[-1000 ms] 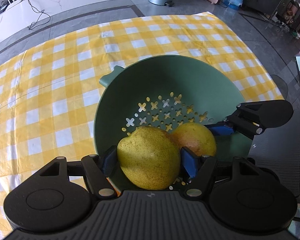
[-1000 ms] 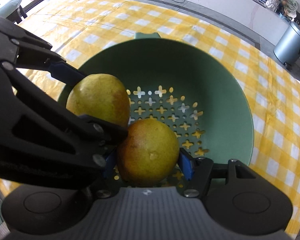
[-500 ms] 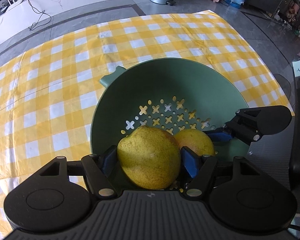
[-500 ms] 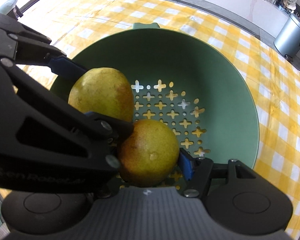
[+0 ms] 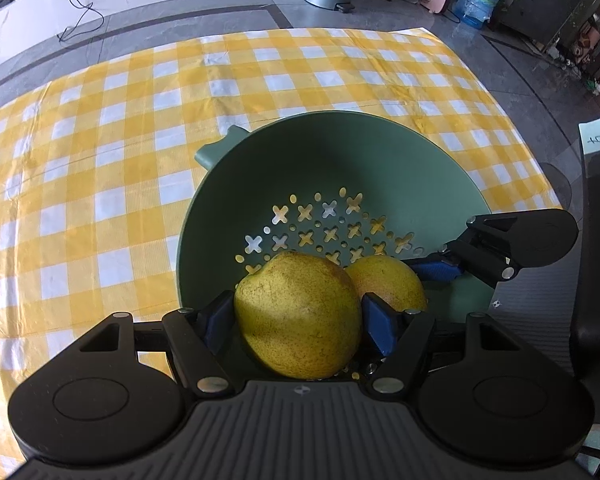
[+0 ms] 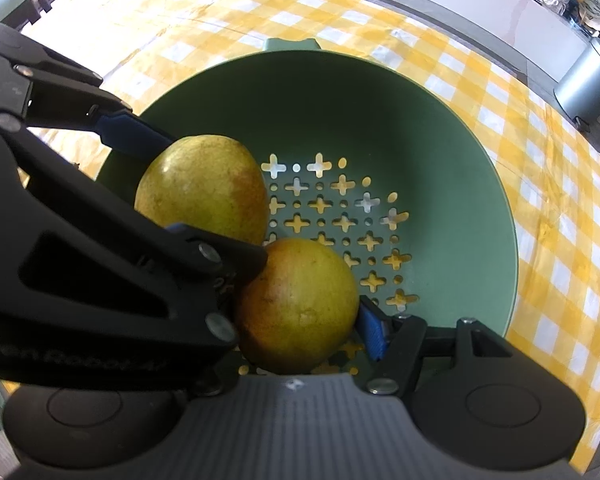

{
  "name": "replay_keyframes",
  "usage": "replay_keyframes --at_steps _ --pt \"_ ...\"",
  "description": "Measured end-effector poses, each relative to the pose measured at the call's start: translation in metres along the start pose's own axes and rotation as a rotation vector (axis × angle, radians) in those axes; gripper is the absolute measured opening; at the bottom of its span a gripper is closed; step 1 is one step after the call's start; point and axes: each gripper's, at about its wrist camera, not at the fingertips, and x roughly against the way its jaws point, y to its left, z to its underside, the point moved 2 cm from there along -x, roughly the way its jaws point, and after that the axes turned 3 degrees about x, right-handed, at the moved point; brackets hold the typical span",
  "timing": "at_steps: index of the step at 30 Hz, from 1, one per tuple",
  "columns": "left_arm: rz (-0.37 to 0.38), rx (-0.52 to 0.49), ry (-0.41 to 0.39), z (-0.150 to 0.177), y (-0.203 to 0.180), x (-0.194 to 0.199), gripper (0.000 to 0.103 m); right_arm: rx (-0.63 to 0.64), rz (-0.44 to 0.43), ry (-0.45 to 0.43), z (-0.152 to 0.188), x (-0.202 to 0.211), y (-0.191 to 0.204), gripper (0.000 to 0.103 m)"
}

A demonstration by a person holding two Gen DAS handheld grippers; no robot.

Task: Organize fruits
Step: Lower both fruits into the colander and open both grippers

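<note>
Inside the green colander, two pears sat touching each other near its six o'clock wall, over the cross-shaped holes. From the left wrist view, the left gripper had its blue pads pressed against both flanks of the larger yellow pear, jaws spread wide around it. Behind that fruit, toward two o'clock, the smaller reddish pear lay between the pads of the right gripper, which reached in from three o'clock. In the right wrist view, the right gripper was about half open and closed on the reddish pear: its right pad lay against the fruit, while its left pad was hidden behind the left gripper's black linkage. The yellow pear sat at ten o'clock from it, clamped by the left gripper. The colander rested on a yellow checked cloth, its handle tab at twelve o'clock in the right view.
</note>
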Motion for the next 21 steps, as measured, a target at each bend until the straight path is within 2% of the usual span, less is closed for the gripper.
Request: replay_keyframes --at_steps 8,10,12,15,21 --pt "0.017 0.027 0.036 -0.004 0.002 0.000 0.080 0.013 -0.011 0.051 -0.020 -0.003 0.001 0.063" --pt "0.010 0.027 0.016 -0.005 0.000 0.003 0.080 0.013 -0.015 0.058 -0.024 -0.002 -0.002 0.063" --pt "0.016 0.050 -0.016 -0.008 0.001 0.011 0.086 -0.006 -0.009 0.036 -0.029 0.005 -0.006 0.071" --pt "0.055 0.082 -0.043 -0.012 0.002 0.019 0.086 -0.048 -0.029 -0.001 -0.035 0.017 -0.016 0.071" --pt "0.037 0.080 -0.073 -0.005 -0.003 0.032 0.086 -0.079 -0.022 -0.036 -0.037 0.023 -0.020 0.072"
